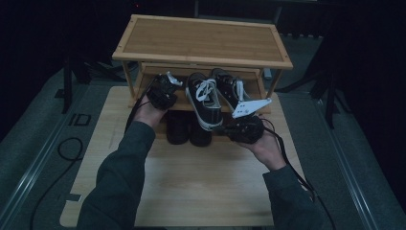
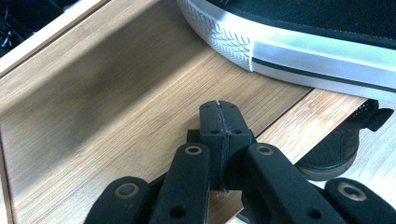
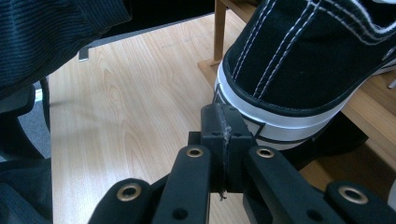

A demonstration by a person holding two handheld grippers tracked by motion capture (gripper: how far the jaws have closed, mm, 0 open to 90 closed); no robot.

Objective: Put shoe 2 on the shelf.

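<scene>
Two black canvas sneakers with white soles and laces stand side by side on the lower shelf of a bamboo shoe rack (image 1: 201,40), one to the left (image 1: 203,98) and one to the right (image 1: 230,88). My left gripper (image 1: 165,86) is shut with nothing in it, its tip (image 2: 219,109) over the bare shelf board (image 2: 116,93) beside a sneaker's white toe (image 2: 233,42). My right gripper (image 1: 222,127) is also shut and holds nothing. Its tip (image 3: 219,112) sits right at the white rubber heel of the left sneaker (image 3: 308,56), which juts over the shelf's front edge.
Two dark shoes (image 1: 177,127) (image 1: 200,134) stand on the light wooden table (image 1: 201,182) under the lower shelf. The rack's top board is bare. A rack leg (image 3: 219,28) rises behind the heel. Cables trail from both grippers, and the surroundings are dark.
</scene>
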